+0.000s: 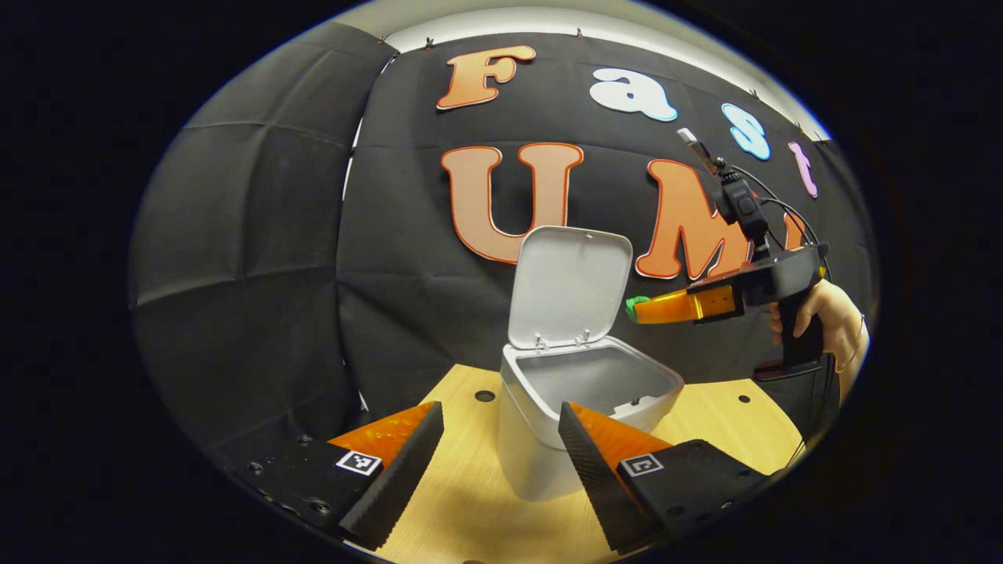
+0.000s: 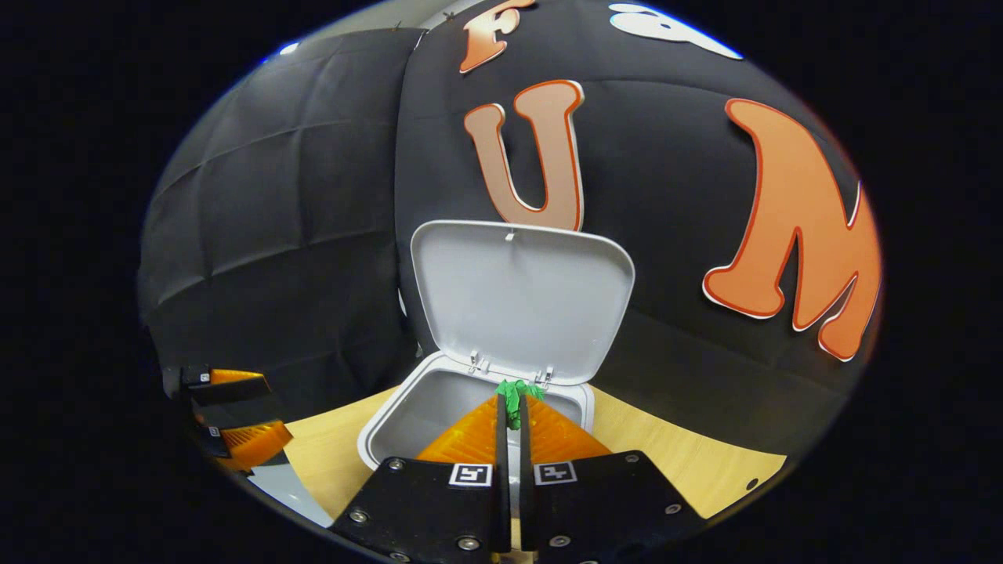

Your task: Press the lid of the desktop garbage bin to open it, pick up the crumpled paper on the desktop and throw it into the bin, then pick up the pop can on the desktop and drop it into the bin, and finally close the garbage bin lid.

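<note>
I see the garbage bin (image 1: pixel 548 439) on the tabletop (image 1: pixel 470 501), its lid (image 2: pixel 521 301) upright. My right claw (image 2: pixel 511 407) is pinched tight on a green crumpled paper (image 2: pixel 513 395) above the bin's mouth. My left claw (image 1: pixel 501 458) stands wide apart, holding nothing, just before the bin.

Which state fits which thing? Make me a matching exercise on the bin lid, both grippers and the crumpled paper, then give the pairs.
Things:
1. bin lid
2. left gripper
3. right gripper
4. crumpled paper

States:
A. green, pinched at fingertips
B. swung up, standing open
C. fingers apart, holding nothing
D. shut on the paper

Pairs: 1-B, 2-C, 3-D, 4-A
</note>
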Motion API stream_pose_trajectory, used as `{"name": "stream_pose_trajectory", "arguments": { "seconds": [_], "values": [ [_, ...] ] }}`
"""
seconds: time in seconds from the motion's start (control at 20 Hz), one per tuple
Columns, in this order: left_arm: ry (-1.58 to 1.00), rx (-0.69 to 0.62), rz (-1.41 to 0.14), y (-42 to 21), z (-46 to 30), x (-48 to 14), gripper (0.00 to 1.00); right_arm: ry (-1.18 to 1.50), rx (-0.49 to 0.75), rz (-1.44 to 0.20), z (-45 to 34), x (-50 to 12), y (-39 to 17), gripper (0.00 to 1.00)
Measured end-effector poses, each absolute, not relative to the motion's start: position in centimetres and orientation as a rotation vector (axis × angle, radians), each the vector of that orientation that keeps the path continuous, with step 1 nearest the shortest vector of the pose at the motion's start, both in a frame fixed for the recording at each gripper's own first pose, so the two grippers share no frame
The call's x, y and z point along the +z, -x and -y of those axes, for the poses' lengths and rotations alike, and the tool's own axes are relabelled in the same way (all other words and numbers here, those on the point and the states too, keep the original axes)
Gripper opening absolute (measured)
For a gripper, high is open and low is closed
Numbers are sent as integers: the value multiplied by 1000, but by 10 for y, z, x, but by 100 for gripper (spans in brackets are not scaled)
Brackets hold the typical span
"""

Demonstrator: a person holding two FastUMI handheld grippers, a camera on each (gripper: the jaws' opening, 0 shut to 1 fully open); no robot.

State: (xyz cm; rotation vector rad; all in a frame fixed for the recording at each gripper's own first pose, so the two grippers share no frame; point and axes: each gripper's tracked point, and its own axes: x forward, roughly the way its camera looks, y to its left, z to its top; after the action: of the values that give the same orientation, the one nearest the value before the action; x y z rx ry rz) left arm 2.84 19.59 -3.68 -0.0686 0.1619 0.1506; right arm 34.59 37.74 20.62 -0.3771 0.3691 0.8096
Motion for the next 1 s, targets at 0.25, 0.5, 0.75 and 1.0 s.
{"name": "stream_pose_trajectory", "arguments": {
  "seconds": [0.25, 0.5, 0.75, 1.0],
  "values": [
    [78, 158, -162, -29, -201, -39, 94, 365, 826, -376, -388, 201, -345, 42],
    [71, 150, -162, -37, -197, -37, 93, 330, 854, -417, -388, 192, -336, 95],
    [74, 121, -163, -45, -183, -37, 94, 282, 854, -381, -375, 206, -331, 95],
    [49, 76, -137, -55, -156, -24, 94, 206, 743, -279, -321, 247, -332, 95]
  ]
}}
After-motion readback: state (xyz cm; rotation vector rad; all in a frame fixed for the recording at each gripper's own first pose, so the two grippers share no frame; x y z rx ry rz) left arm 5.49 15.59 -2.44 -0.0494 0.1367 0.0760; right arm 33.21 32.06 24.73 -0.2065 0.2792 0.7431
